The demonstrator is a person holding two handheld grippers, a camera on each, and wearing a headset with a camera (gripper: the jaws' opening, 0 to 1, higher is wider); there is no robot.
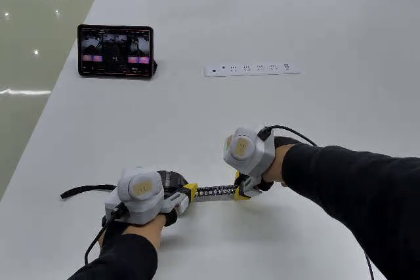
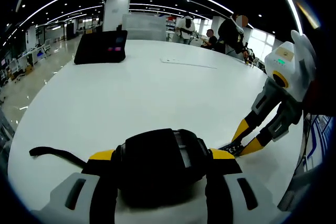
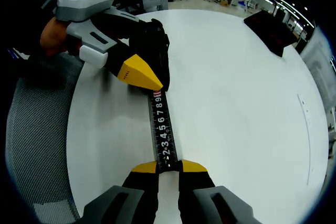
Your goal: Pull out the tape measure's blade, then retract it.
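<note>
A black tape measure (image 2: 157,163) with a dark wrist strap (image 1: 85,190) lies on the white table, and my left gripper (image 2: 163,157) is shut on its case (image 1: 174,181). A short length of blade (image 3: 161,129) with printed numbers runs out from the case (image 3: 152,45) to my right gripper (image 3: 168,166), which is shut on the blade's end. In the head view the blade (image 1: 213,191) spans the gap between the left gripper (image 1: 184,196) and the right gripper (image 1: 241,191).
A dark tablet (image 1: 115,51) stands propped at the far left of the table. A white power strip (image 1: 251,69) lies at the far middle. The table's left edge (image 1: 39,129) drops to a glossy floor. People stand beyond the table's far end.
</note>
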